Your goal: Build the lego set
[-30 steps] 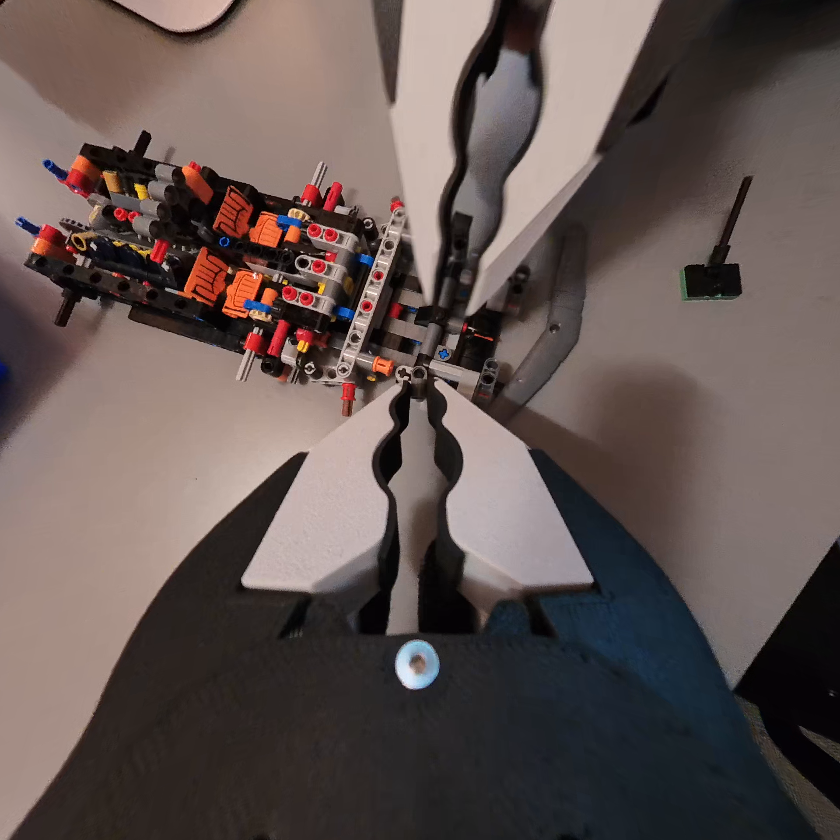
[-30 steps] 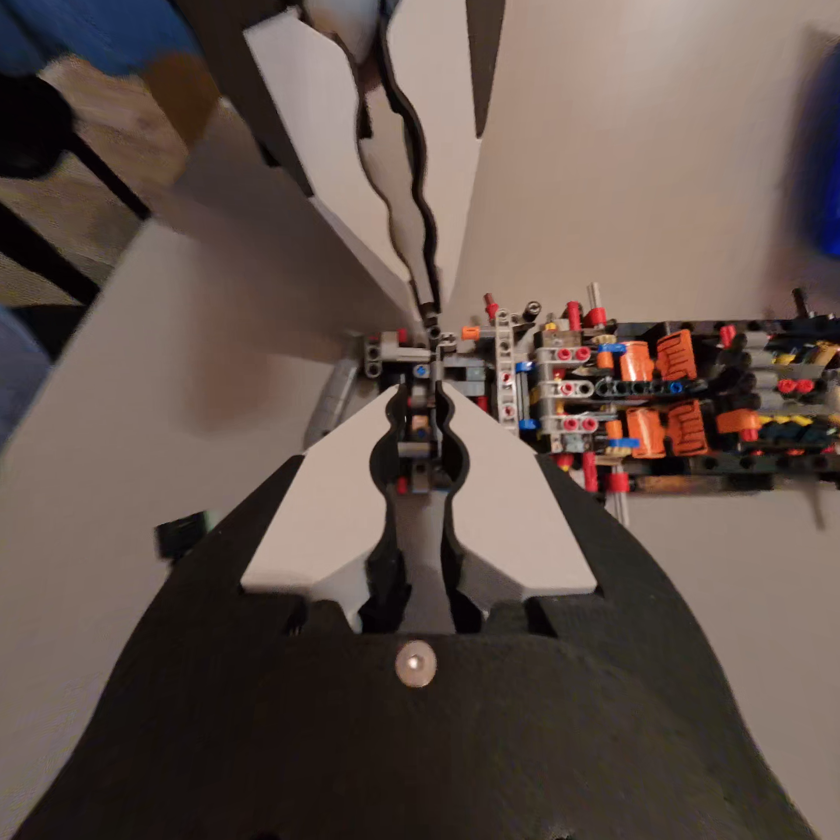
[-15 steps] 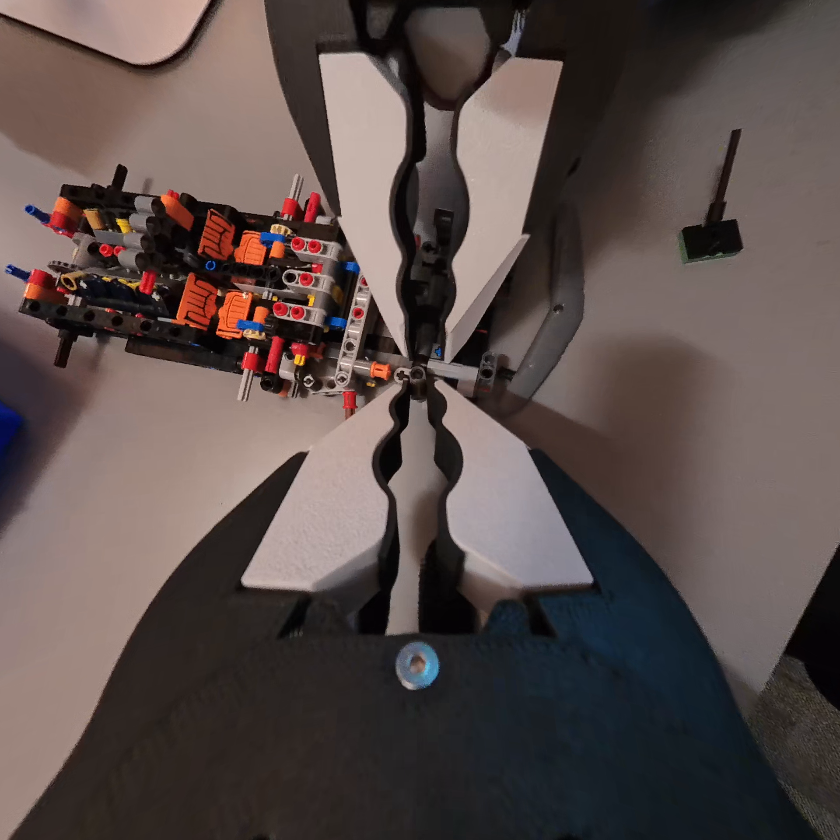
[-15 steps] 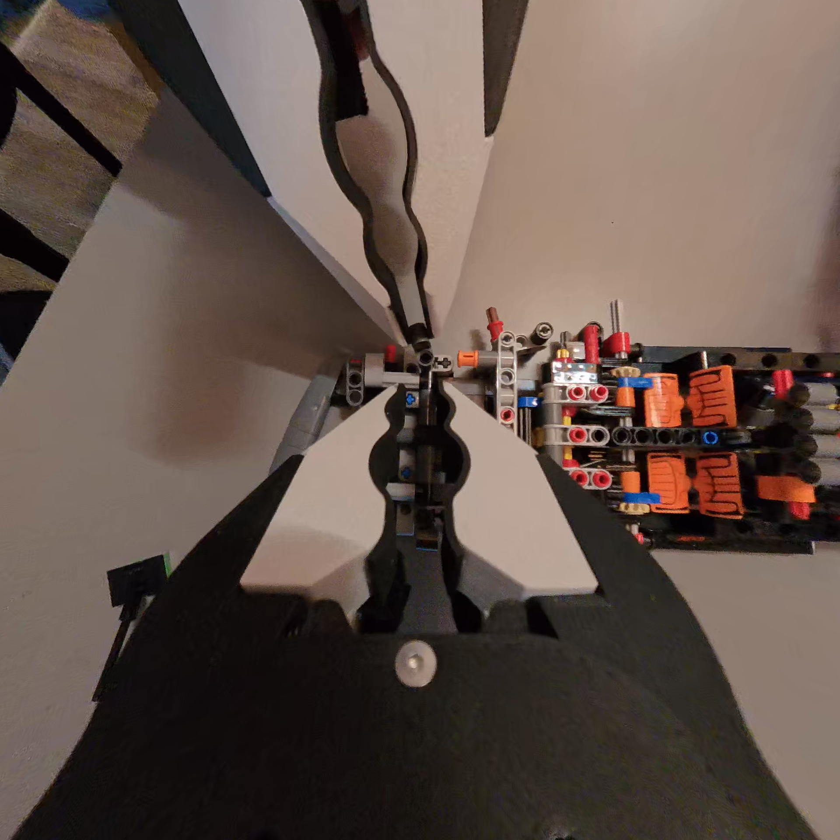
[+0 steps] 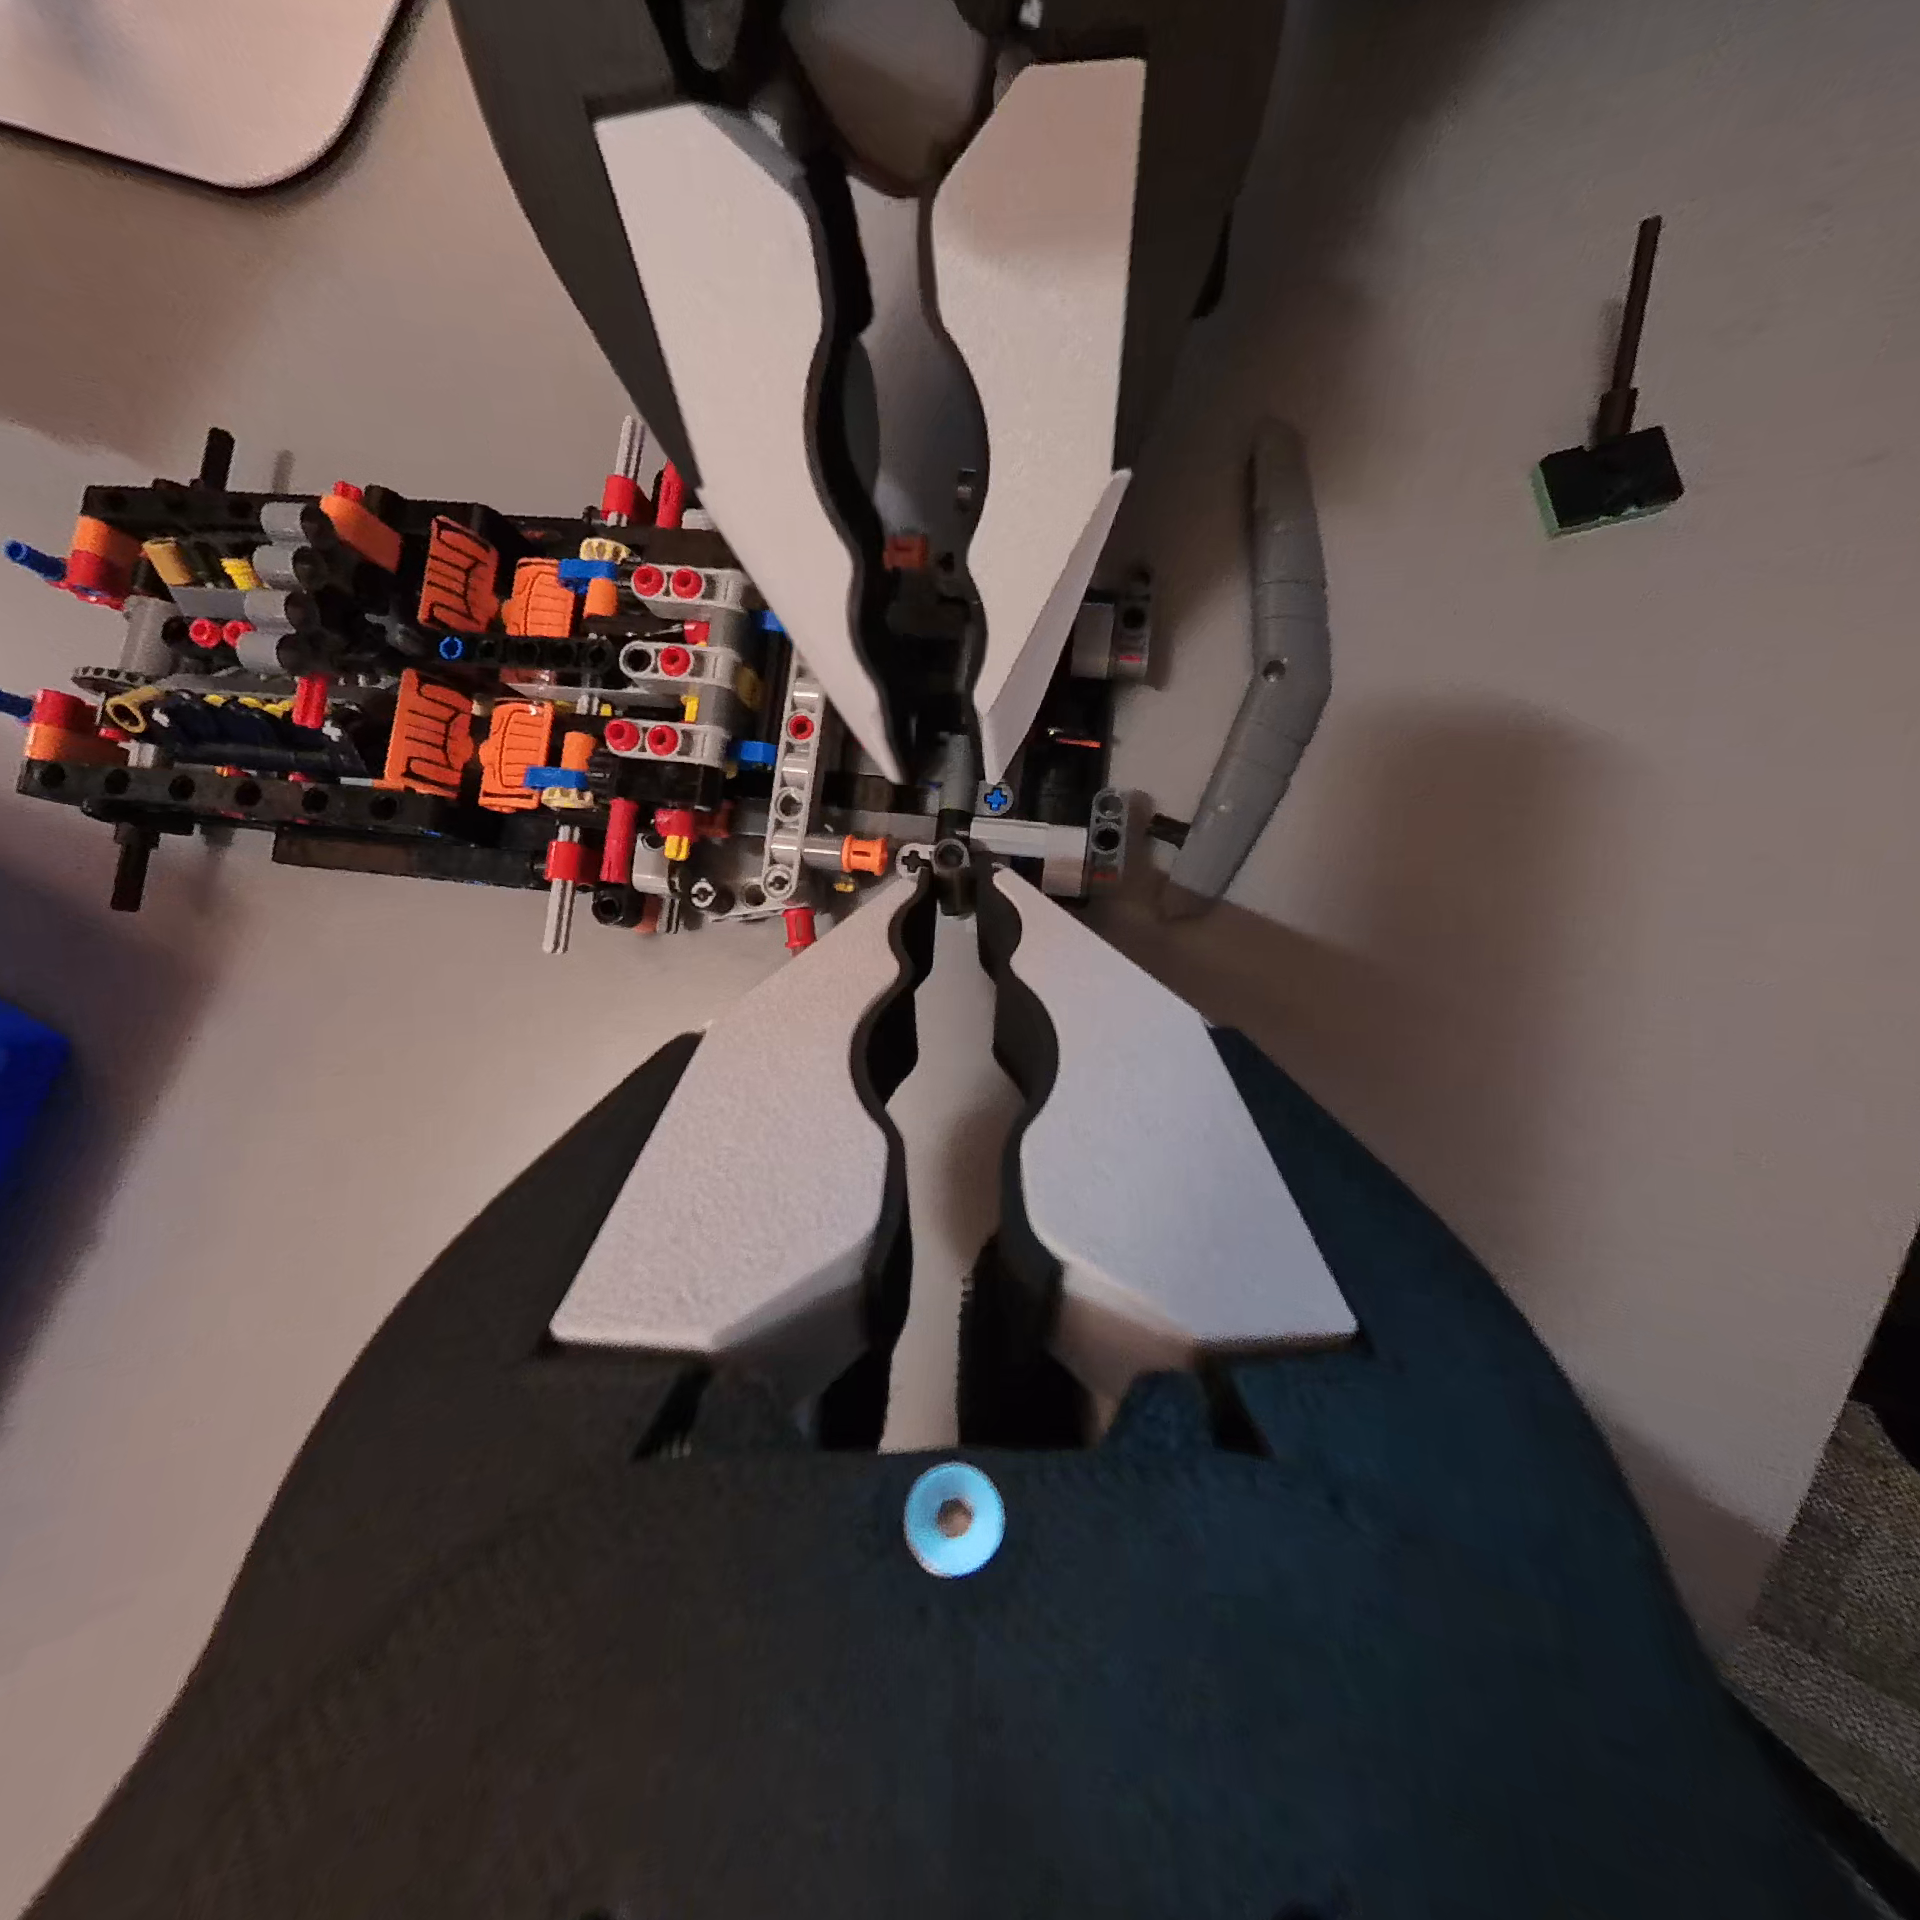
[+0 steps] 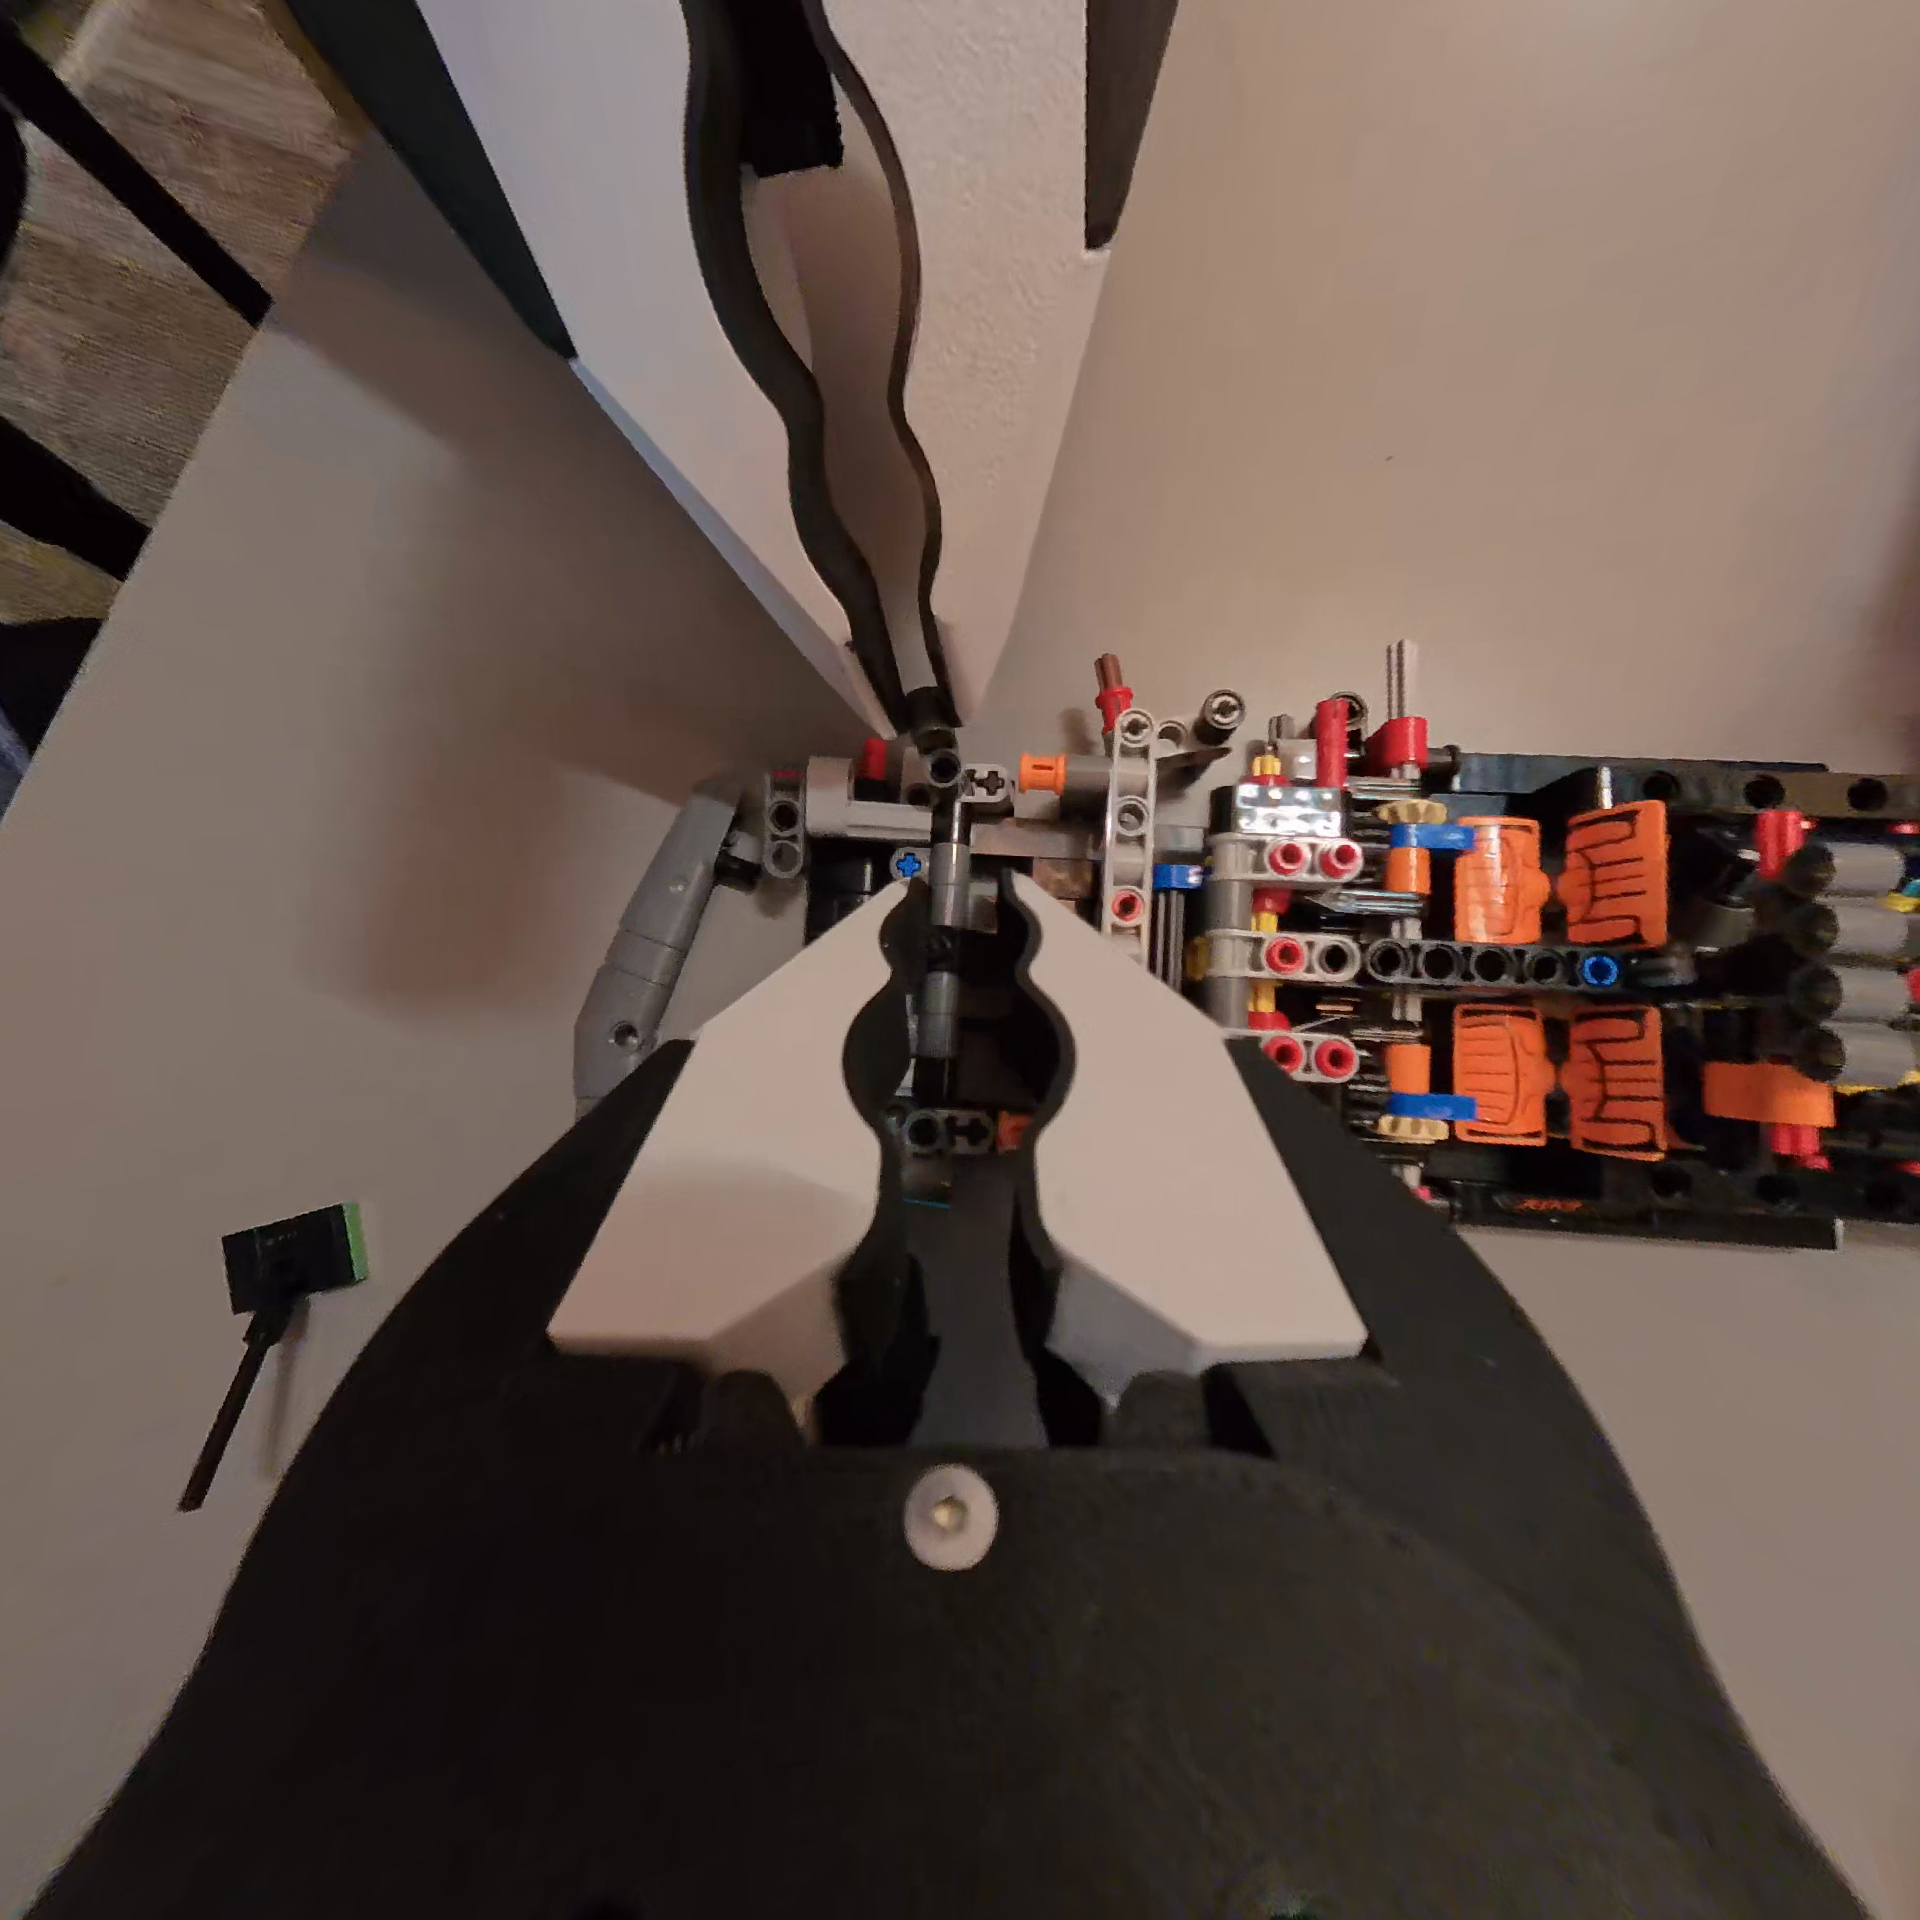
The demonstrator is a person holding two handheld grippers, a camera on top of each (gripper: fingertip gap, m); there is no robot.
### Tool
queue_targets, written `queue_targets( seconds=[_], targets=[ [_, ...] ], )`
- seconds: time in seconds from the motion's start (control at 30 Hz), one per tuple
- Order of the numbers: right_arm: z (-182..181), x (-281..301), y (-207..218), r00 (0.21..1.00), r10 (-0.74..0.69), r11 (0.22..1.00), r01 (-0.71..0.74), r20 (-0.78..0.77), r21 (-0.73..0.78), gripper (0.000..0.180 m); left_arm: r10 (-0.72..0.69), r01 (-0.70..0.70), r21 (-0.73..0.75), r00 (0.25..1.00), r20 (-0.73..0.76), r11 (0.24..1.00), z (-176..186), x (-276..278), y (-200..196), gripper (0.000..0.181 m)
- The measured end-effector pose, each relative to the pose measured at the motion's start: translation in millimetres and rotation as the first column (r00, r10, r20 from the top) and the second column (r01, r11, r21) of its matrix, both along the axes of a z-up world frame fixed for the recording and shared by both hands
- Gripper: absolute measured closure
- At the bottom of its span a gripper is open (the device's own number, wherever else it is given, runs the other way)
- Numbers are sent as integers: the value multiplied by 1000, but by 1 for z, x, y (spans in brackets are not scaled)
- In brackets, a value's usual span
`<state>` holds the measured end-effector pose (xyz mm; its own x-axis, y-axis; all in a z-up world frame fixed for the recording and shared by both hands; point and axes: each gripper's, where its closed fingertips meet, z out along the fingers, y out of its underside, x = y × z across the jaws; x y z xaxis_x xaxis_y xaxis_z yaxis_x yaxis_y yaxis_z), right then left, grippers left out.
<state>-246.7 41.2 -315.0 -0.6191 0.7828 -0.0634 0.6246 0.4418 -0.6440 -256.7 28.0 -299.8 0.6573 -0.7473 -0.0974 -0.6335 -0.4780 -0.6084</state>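
Observation:
The Lego model (image 5: 499,675), a long black chassis with orange seats and red and grey pins, lies on the pale table; it also shows in the right wrist view (image 6: 1507,935). My left gripper (image 5: 951,888) is shut on a small black connector (image 5: 951,860) at the chassis's front crossbar. My right gripper (image 6: 956,883) comes from the opposite side, its jaws closed around a dark axle piece (image 6: 943,935) running back from that same joint. The two grippers' tips nearly meet. A grey curved panel (image 5: 1283,665) lies against the model's front end.
A small black-and-green piece with a thin black axle (image 5: 1608,483) lies loose on the table; it also shows in the right wrist view (image 6: 296,1252). A pale pad (image 5: 177,83) is at the far left corner. A blue object (image 5: 21,1081) and the table edge (image 5: 1808,1455) are near. My two grippers' fingertips are within a few centimetres of each other. Both grippers' tips are roughly 20 cm from the blue object (image 5: 21,1081).
My right gripper has moved farther in over the model's front end and stands steeper. My left gripper has kept its hold at the front joint. The model has barely shifted.

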Motion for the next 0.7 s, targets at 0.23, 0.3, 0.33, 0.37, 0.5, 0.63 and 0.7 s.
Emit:
queue_targets(
  seconds=[0.23,0.3,0.33,0.37,0.5,0.63,0.7],
  targets=[
    [-1,1,-1,999,3,1000,-4,54,4,151,-9,9,1,1000,8,1000,0,0,2,176],
    [-1,-3,0,999,-9,1000,9,48,-8,157,-6,6,3,1000,5,1000,0,0,2,176],
    [-1,-3,0,999,-9,1000,10,50,-17,157,-4,4,3,1000,4,1000,0,-1,2,175],
    [-2,-1,-2,999,5,1000,-4,54,-17,162,0,0,4,1000,7,1000,0,-1,2,176],
    [-6,-1,-5,999,13,999,-14,34,39,166,5,-5,11,1000,17,1000,0,-1,2,175],
    [-7,-2,-5,999,0,998,-3,38,63,166,10,-10,10,1000,7,1000,-1,-2,3,175],
    [-8,-2,-5,999,-9,998,6,53,58,166,17,-17,6,1000,2,1000,-1,-2,3,175]
  ],
)
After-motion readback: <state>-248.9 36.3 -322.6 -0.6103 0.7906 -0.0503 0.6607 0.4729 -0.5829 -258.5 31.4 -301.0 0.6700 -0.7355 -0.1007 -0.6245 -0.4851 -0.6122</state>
